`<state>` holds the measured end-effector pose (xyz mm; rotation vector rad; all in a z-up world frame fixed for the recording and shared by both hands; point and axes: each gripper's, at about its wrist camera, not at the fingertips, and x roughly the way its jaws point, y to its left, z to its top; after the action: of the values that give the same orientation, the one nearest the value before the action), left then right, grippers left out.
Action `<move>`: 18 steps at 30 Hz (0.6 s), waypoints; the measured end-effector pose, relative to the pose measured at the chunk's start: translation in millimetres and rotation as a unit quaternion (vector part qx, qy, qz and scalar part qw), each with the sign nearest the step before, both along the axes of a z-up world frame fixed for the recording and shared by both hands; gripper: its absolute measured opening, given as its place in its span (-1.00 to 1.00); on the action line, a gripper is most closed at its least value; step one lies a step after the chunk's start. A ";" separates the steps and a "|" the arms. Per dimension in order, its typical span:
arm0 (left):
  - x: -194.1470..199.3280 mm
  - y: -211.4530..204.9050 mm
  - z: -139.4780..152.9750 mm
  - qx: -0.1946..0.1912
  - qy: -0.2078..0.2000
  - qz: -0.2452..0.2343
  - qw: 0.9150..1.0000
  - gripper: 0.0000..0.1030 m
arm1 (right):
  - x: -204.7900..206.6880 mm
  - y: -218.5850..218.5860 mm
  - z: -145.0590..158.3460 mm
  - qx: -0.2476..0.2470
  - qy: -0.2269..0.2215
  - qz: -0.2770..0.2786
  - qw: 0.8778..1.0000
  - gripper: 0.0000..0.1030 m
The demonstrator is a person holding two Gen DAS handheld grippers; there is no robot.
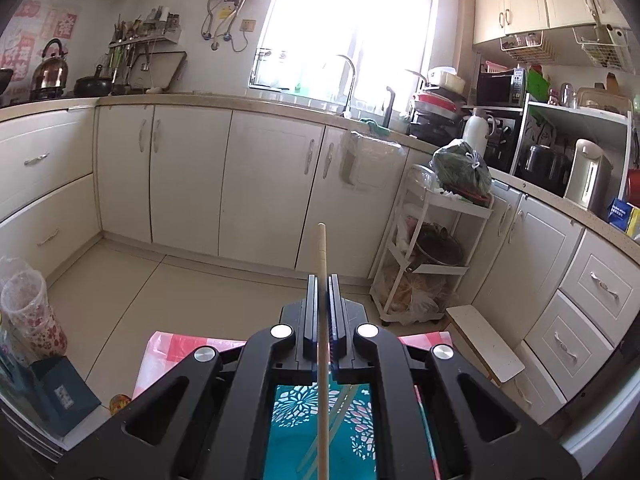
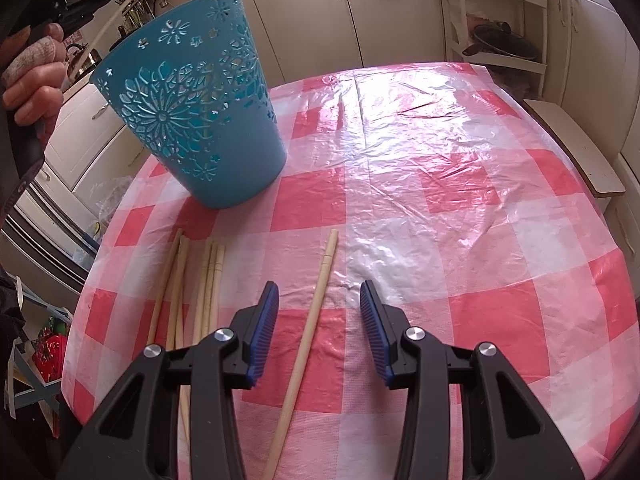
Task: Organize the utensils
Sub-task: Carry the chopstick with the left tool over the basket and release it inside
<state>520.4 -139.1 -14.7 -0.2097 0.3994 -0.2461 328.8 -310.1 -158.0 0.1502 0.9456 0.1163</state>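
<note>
My left gripper [image 1: 321, 282] is shut on a wooden chopstick [image 1: 322, 352] and holds it upright over the teal cut-out bin [image 1: 352, 432], where other chopsticks lie inside. In the right wrist view the same bin [image 2: 192, 116] stands at the table's far left. My right gripper [image 2: 319, 300] is open, its blue pads either side of a single chopstick [image 2: 308, 336] lying on the checked cloth. Several more chopsticks [image 2: 200, 292] lie to its left. The left gripper with its chopstick shows at the top left [image 2: 100, 36], held by a hand.
The table wears a pink-and-white checked plastic cloth [image 2: 460, 208]. A white wire trolley [image 1: 432, 248] and a low wooden stool [image 1: 484, 340] stand beyond the table. Kitchen cabinets line the walls.
</note>
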 end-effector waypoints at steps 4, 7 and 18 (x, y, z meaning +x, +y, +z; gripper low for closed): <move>4.4 4.7 4.4 -0.021 0.001 0.005 1.000 -0.92 | -0.3 0.0 0.0 -0.001 0.000 -0.001 1.000 -0.19; 6.4 4.4 3.8 -0.027 0.001 0.010 1.000 -0.92 | -0.8 -0.5 0.1 0.001 0.000 -0.001 1.000 -0.19; 12.5 3.5 12.5 -0.041 -0.012 0.024 0.999 -0.92 | -0.6 -1.0 0.5 0.002 0.000 0.000 1.000 -0.19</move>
<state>532.9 -135.6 -2.2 -0.2971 0.3607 -0.2173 328.2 -311.1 -157.4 0.1531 0.9460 0.1180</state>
